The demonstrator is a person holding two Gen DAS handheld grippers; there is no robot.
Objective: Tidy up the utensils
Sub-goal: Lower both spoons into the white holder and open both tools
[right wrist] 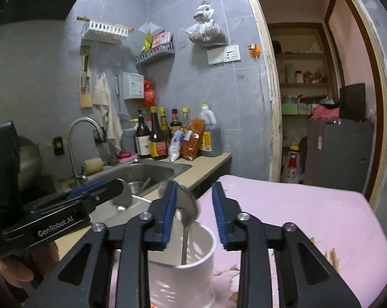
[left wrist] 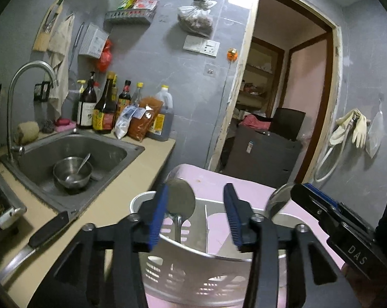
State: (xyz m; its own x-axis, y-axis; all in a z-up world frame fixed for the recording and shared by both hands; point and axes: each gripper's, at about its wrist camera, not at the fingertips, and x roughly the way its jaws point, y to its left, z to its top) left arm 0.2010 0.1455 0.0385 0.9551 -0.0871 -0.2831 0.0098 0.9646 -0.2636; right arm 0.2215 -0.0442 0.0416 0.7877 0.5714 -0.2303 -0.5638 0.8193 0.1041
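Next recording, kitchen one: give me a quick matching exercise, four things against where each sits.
Things:
1. steel bowl
2. spoon between the left gripper's fingers
3. sauce bottles
4. rubber gloves

Places:
A. hanging on the wall right of the doorway
B. standing handle-down in the slotted holder
C. inside the sink
D. on the counter against the wall

Pairs: 1-C, 2-B, 3-D, 4-A
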